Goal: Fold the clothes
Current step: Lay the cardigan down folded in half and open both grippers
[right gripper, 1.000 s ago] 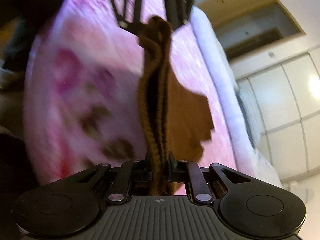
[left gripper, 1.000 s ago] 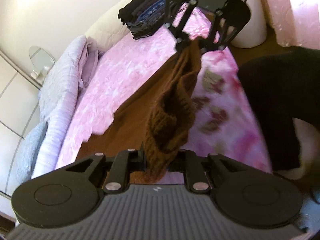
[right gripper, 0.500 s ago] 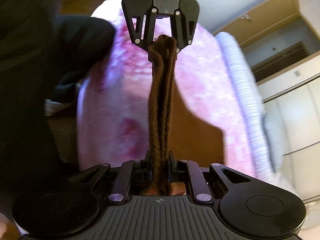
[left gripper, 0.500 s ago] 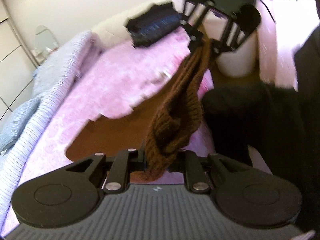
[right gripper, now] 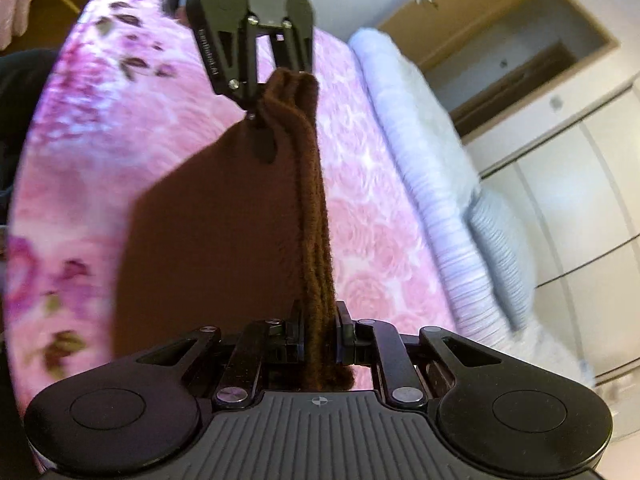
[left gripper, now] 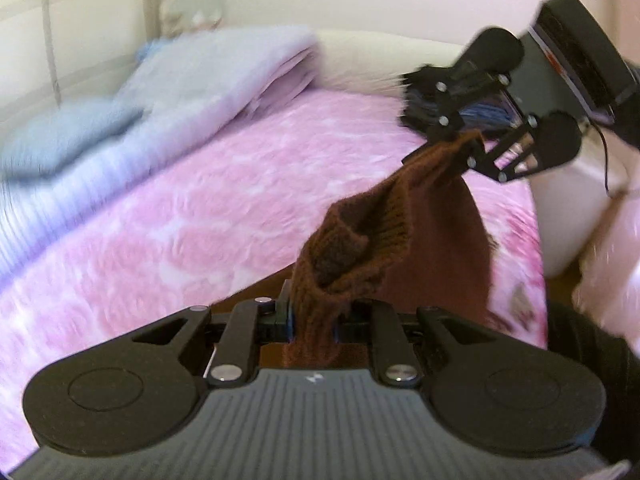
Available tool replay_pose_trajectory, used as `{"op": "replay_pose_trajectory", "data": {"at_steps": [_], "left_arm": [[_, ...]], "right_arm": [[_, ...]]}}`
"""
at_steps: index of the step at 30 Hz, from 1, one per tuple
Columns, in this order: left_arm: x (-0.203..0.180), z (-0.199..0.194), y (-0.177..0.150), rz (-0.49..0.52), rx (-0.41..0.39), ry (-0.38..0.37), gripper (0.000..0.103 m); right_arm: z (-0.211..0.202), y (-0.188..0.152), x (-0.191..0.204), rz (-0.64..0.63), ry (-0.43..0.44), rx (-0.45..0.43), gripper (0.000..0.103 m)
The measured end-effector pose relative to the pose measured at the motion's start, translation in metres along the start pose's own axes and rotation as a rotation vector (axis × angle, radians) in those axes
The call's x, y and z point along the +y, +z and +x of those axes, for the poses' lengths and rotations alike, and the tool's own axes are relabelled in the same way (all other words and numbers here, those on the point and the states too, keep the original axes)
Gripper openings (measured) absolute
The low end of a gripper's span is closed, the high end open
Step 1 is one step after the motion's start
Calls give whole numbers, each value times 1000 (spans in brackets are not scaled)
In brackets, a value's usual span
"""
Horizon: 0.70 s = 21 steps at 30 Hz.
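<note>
Brown knit, a sweater (right gripper: 224, 232), hangs stretched between the two grippers above the pink bedspread (left gripper: 168, 216), its top edge bunched into a thick rope while the body drops below as a flat panel. This looks like the carrying part of a fold: the garment is lifted clear and held taut, not yet laid down. The next move likely calls for lowering it onto the bedspread with both ends kept level, so the panel lands flat rather than crumpled.

Both tools are nearly closed, each clamped on cloth. The left gripper (left gripper: 314, 322) pinches a ribbed, folded end that bulges just in front of its jaws. The right gripper (right gripper: 320, 332) grips the other end, the knit running straight through its narrow gap. A stack of dark folded clothes (left gripper: 424, 100) sits at the far end of the bed.
</note>
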<state>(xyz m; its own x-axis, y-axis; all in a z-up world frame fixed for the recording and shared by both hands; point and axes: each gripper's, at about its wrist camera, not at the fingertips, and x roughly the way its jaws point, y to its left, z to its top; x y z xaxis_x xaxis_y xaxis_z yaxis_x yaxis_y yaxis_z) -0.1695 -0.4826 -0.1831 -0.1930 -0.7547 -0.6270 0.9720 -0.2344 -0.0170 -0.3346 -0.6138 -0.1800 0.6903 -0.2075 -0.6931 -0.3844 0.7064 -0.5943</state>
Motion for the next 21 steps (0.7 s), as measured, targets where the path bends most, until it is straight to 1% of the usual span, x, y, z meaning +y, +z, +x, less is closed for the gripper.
{"op": "replay_pose_trajectory", "data": {"at_steps": [2, 3, 5, 6, 8, 9, 10, 11, 12, 14, 15, 16, 17, 18, 19, 21], "left_arm": [[29, 28, -6, -77, 36, -12, 14], [41, 43, -12, -111, 67, -19, 14], [62, 74, -24, -167, 123, -23, 15], [69, 83, -29, -195, 136, -18, 16], [82, 102, -41, -250, 161, -9, 20], [89, 112, -46, -278, 174, -4, 24], [96, 121, -52, -305, 187, 1, 29], [103, 129, -57, -331, 195, 5, 31], [107, 130, -59, -346, 178, 10, 34], [111, 128, -59, -366, 156, 17, 36], [113, 126, -60, -378, 147, 23, 39], [116, 124, -60, -391, 139, 28, 41], [118, 122, -60, -403, 131, 35, 42], [119, 119, -59, -412, 125, 44, 42], [121, 117, -59, -420, 118, 56, 42], [122, 113, -56, -431, 101, 102, 42]], "right_arm": [[34, -9, -19, 30, 38, 21, 12], [51, -14, -27, 47, 60, 31, 12], [84, -29, -39, 95, 107, 51, 12], [99, -37, -45, 119, 128, 62, 12], [137, -52, -50, 178, 162, 90, 13], [152, -60, -51, 206, 169, 109, 13], [163, -66, -51, 229, 171, 120, 14], [173, -73, -51, 251, 171, 126, 14], [177, -77, -52, 275, 168, 117, 15], [179, -83, -59, 329, 168, 86, 17], [179, -86, -62, 356, 170, 72, 18], [179, -89, -66, 382, 169, 60, 23], [179, -90, -68, 409, 159, 58, 31], [180, -89, -70, 444, 142, 60, 35], [179, -89, -73, 487, 122, 60, 44], [165, -95, -84, 632, 72, 46, 49]]}}
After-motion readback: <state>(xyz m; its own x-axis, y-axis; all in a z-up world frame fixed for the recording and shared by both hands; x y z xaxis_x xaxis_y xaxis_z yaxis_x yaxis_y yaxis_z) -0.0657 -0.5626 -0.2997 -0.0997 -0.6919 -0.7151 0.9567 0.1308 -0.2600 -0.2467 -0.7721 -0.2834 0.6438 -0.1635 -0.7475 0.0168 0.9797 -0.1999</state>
